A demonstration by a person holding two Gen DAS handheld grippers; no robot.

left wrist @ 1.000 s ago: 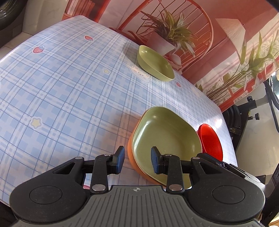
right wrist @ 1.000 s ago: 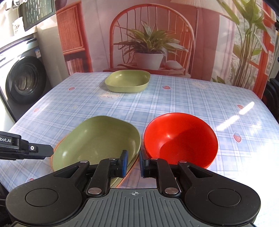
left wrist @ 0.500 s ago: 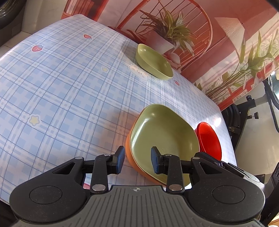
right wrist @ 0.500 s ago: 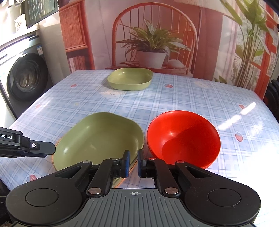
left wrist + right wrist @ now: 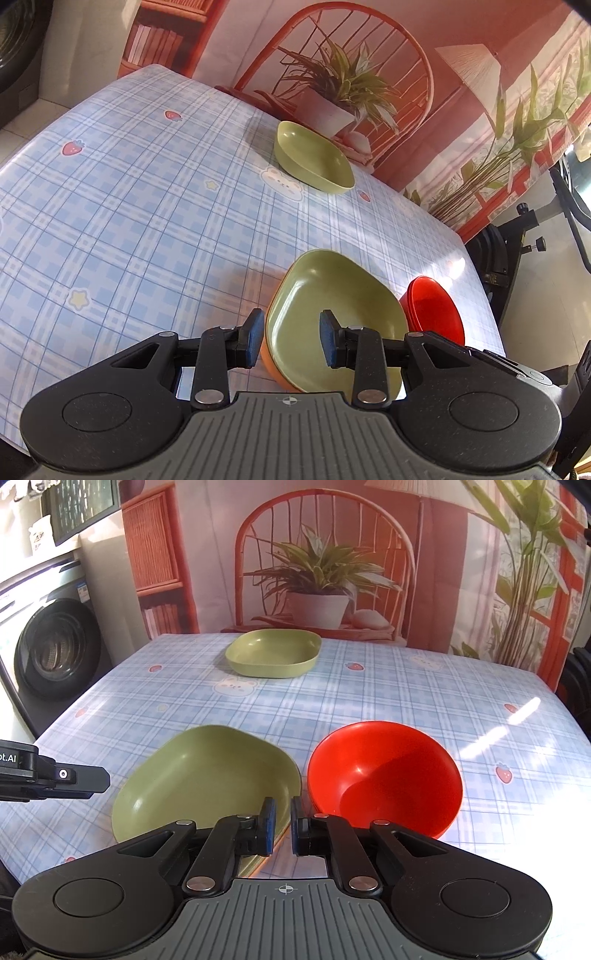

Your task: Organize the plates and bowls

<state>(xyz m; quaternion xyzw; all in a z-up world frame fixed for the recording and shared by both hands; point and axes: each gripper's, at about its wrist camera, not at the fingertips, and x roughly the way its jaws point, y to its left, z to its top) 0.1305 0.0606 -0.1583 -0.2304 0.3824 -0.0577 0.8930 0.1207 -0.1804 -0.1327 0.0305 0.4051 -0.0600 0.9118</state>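
A green plate (image 5: 332,306) sits nested on an orange plate (image 5: 273,369) at the table's near edge; it also shows in the right wrist view (image 5: 207,786). A red bowl (image 5: 384,779) stands just right of it and shows in the left wrist view (image 5: 436,310). A second green plate (image 5: 273,657) lies at the far side (image 5: 314,162). My left gripper (image 5: 291,339) is open, its jaws straddling the stacked plates' near left rim. My right gripper (image 5: 283,827) is nearly shut and empty, above the gap between green plate and red bowl.
The table (image 5: 406,701) carries a blue plaid cloth. A washing machine (image 5: 55,646) stands to the left. A backdrop with a chair and plant hangs behind. Dark exercise equipment (image 5: 517,240) stands off the table's right side.
The left gripper has moved forward and right, so its jaws now flank the stacked plates' rim. The right gripper has pulled back and risen slightly. The dishes have not moved.
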